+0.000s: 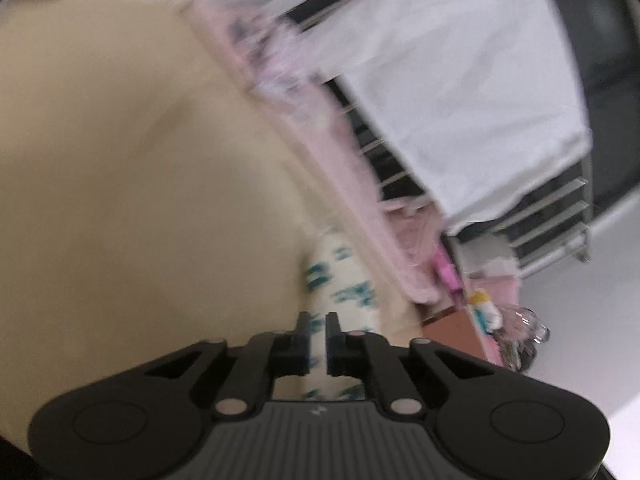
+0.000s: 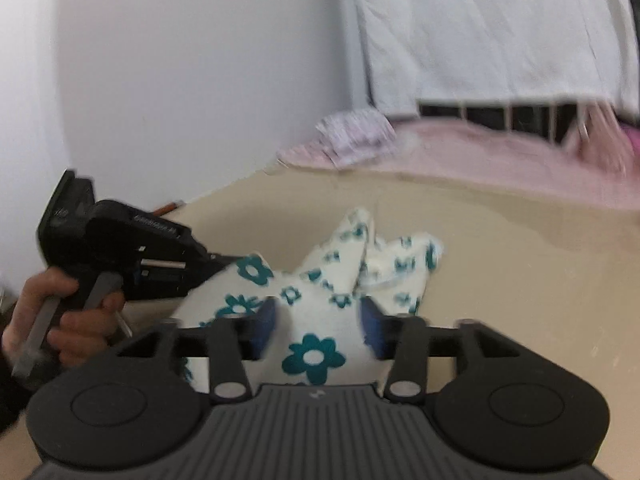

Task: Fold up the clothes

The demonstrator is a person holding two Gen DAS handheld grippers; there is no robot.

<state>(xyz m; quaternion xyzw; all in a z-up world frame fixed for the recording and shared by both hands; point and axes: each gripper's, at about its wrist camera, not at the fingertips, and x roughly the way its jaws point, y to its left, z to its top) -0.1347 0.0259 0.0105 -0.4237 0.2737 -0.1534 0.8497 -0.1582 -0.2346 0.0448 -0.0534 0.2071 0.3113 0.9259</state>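
I see a beige table [image 2: 500, 280] carrying everything in front of me. A white garment with teal flowers [image 2: 320, 312] lies crumpled on it, near my side, part bunched up toward the middle. Along the far edge lies a pink cloth [image 2: 480, 160], stretched the length of that edge, with a small patterned pink-and-white piece [image 2: 356, 132] on its left end near the far left corner.
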